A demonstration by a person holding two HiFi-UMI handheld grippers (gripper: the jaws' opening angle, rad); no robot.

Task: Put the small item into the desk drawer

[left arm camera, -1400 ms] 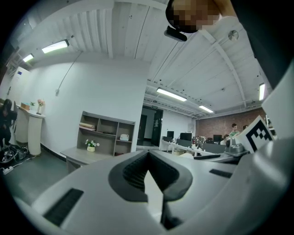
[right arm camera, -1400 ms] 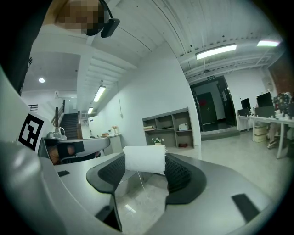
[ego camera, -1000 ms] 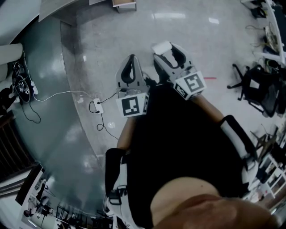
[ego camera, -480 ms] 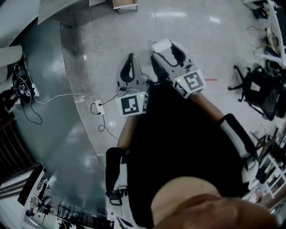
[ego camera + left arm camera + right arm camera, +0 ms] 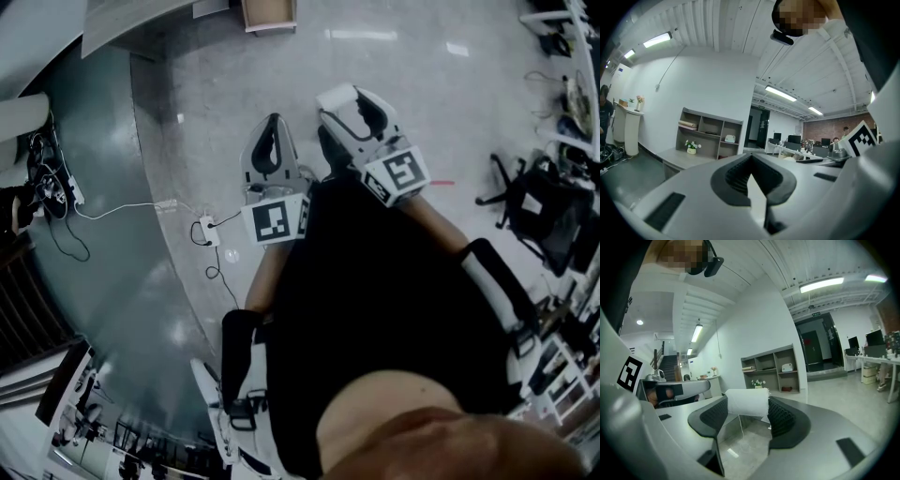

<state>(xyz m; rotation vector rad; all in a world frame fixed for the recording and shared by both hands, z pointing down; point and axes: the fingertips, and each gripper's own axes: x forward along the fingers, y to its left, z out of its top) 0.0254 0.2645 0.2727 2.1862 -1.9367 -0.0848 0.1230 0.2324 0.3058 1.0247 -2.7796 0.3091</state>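
A small white cloth-like roll [image 5: 746, 402] is pinched between the dark pads of my right gripper [image 5: 747, 415]. In the head view that roll [image 5: 337, 97] shows at the tip of the right gripper [image 5: 343, 105], held out above the pale floor. My left gripper [image 5: 270, 125] is beside it on the left, shut with nothing in it; its jaws meet in the left gripper view [image 5: 751, 177]. A grey desk [image 5: 677, 159] stands ahead under a wall shelf unit [image 5: 708, 133]. A wooden open box or drawer [image 5: 269, 11] lies at the top edge of the head view.
A white cable with a power strip [image 5: 208, 228] runs over the floor at the left. Black office chairs [image 5: 539, 192] stand at the right. The dark glossy floor strip [image 5: 103, 234] curves along the left. Office desks with monitors [image 5: 806, 150] fill the far room.
The floor has slid down a little in the head view and the wooden box at the top shows more. Both grippers keep their pose and the right one still holds the white roll.
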